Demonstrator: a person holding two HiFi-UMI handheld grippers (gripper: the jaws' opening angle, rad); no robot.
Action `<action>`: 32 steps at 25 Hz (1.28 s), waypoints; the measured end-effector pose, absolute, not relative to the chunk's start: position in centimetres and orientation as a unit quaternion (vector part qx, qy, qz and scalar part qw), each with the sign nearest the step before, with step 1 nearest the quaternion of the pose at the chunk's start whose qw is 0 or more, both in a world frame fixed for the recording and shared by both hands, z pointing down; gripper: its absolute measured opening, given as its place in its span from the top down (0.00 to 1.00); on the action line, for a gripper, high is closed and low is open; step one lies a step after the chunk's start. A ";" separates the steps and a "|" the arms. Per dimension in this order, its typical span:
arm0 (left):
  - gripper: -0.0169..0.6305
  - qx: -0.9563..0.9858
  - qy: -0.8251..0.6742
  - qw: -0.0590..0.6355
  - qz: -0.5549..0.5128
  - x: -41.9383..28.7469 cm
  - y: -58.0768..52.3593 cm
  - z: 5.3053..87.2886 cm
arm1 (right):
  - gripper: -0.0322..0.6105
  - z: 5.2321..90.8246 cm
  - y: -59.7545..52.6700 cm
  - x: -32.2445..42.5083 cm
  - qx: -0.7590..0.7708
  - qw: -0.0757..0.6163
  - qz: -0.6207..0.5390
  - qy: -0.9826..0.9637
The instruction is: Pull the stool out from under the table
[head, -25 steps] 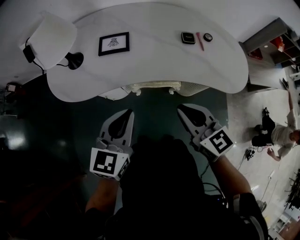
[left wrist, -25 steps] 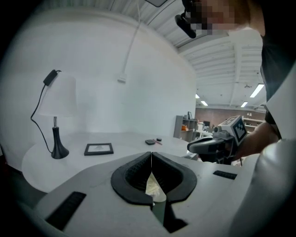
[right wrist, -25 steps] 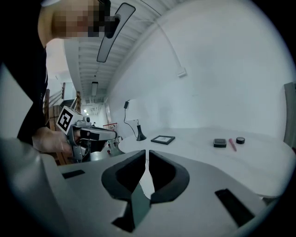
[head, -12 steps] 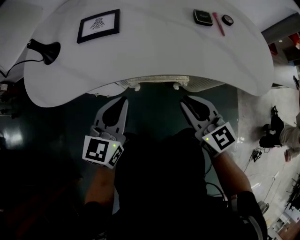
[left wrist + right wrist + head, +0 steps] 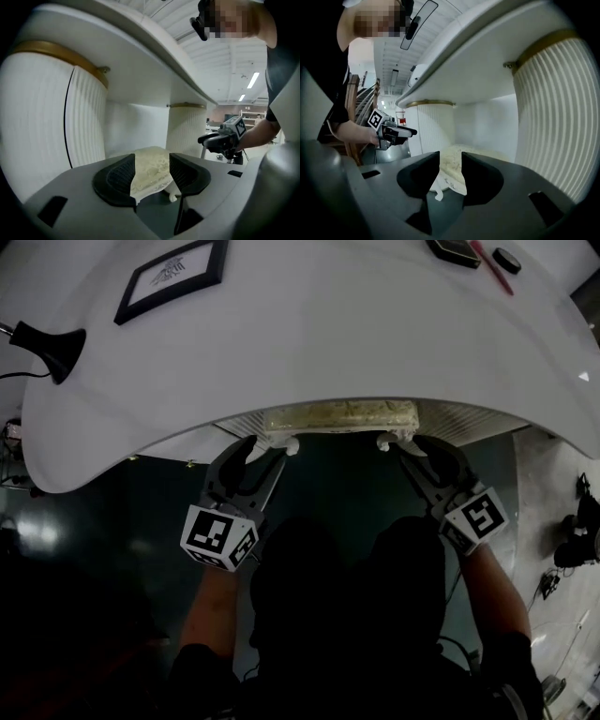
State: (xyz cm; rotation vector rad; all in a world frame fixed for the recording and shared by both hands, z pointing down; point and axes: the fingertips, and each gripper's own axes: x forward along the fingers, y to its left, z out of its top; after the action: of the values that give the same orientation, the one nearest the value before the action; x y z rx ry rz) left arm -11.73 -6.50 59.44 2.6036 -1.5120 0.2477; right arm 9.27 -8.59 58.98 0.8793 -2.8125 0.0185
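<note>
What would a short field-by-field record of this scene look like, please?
table: white, curved top
stool: cream cushion, tucked under the table
left gripper: jaws just opened, apart, one front corner of the stool between them
right gripper: jaws just opened, apart, the other front corner between them
on the table: framed picture

The bench (image 5: 309, 343) top is hanging far out over the front, so it is closing the way from above. Under it, two ribbed pedestals, one at the left (image 5: 47, 122) and one at the right (image 5: 558, 122), are standing like walls, and a white back panel (image 5: 136, 129) is closing the rear. The stool (image 5: 339, 415) is filling the middle of this gap, leaving some room at each side. The dark floor (image 5: 337, 484) before it is staying open for passing.
</note>
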 end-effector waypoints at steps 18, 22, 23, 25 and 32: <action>0.44 0.844 -0.513 0.118 0.106 -15.2 -13.5 75.8 | 0.67 74.2 -15.7 14.0 0.368 0.114 0.034 -0.922; 0.43 0.843 -0.512 0.126 0.106 -15.4 -13.6 77.6 | 0.66 75.9 -16.1 15.4 0.400 0.124 0.034 -0.908; 0.42 0.844 -0.510 0.126 0.109 -15.3 -13.6 78.0 | 0.66 76.2 -16.2 15.8 0.405 0.124 0.036 -0.905; 0.42 0.846 -0.505 0.126 0.114 -15.0 -13.6 78.8 | 0.64 76.7 -16.6 16.4 0.412 0.123 0.044 -0.902; 0.42 0.847 -0.504 0.132 0.104 -14.6 -14.4 80.3 | 0.61 79.4 -18.4 15.9 0.400 0.130 0.075 -0.904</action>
State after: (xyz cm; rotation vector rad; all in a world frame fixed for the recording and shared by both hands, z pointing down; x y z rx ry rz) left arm -14.61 -14.39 80.25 2.4584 -1.4641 0.3031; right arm 15.89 -18.39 79.45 1.1611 -2.6274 0.2169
